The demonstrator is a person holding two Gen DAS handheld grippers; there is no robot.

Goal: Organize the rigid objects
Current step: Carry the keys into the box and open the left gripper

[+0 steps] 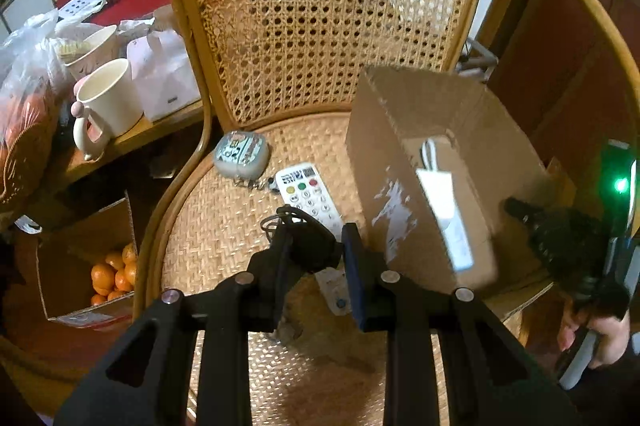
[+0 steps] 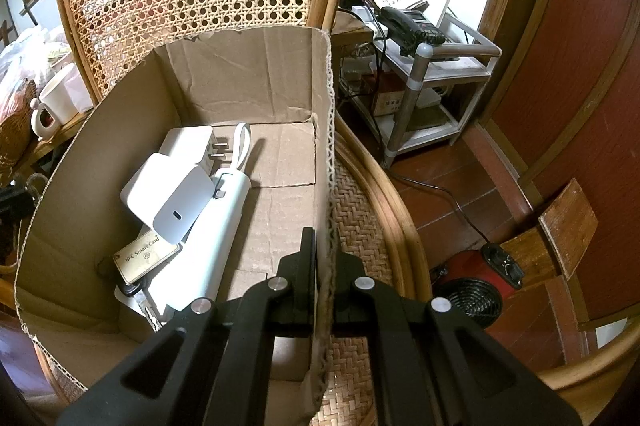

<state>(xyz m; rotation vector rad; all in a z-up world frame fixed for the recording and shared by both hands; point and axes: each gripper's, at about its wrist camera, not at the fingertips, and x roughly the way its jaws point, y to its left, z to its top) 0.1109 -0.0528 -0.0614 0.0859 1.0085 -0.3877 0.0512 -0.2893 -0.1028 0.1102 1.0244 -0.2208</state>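
A cardboard box (image 1: 420, 162) stands on the woven chair seat (image 1: 224, 226); it also shows in the right wrist view (image 2: 256, 74). My left gripper (image 1: 316, 246) is shut on a black key fob (image 1: 312, 246) with a key ring, held just above the seat. A white remote (image 1: 310, 200) and a grey case (image 1: 241, 153) lie on the seat. My right gripper (image 2: 324, 266) is shut on the box's right wall (image 2: 324, 146). Inside lie two white chargers (image 2: 172, 194), a white tube-shaped device (image 2: 212, 230) and an NFC card (image 2: 144, 256).
A side table at left holds a white mug (image 1: 106, 102), bags and paper cups. A box of oranges (image 1: 114, 272) sits on the floor. At right stand a metal rack with a phone (image 2: 412, 22), a cable and a small red heater (image 2: 476, 286).
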